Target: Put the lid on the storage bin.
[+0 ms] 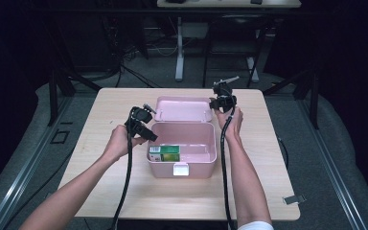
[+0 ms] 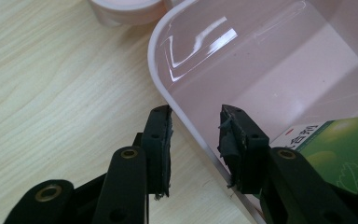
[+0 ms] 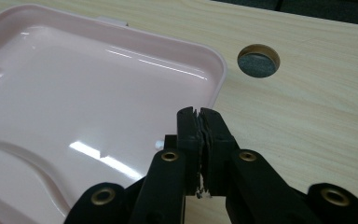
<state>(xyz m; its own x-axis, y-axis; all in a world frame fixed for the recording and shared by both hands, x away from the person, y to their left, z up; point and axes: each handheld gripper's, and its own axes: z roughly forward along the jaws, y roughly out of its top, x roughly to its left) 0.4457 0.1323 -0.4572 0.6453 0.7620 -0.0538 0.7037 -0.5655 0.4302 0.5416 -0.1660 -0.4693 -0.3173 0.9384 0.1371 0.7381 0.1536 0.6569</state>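
A pink plastic box stands open at the middle of the table, its lid lying flat behind it. A green and white carton lies inside at the front left. My left gripper is at the box's left wall. In the left gripper view its jaws straddle the box rim, one outside and one inside beside the carton, with a gap showing beside the wall. My right gripper is by the lid's right edge. Its jaws are shut and empty above the lid's corner.
The light wooden table has a round cable hole just beyond the lid. A white latch sits on the box's front. A small metal clip lies near the table's front right corner. Desk legs and cables stand behind the table.
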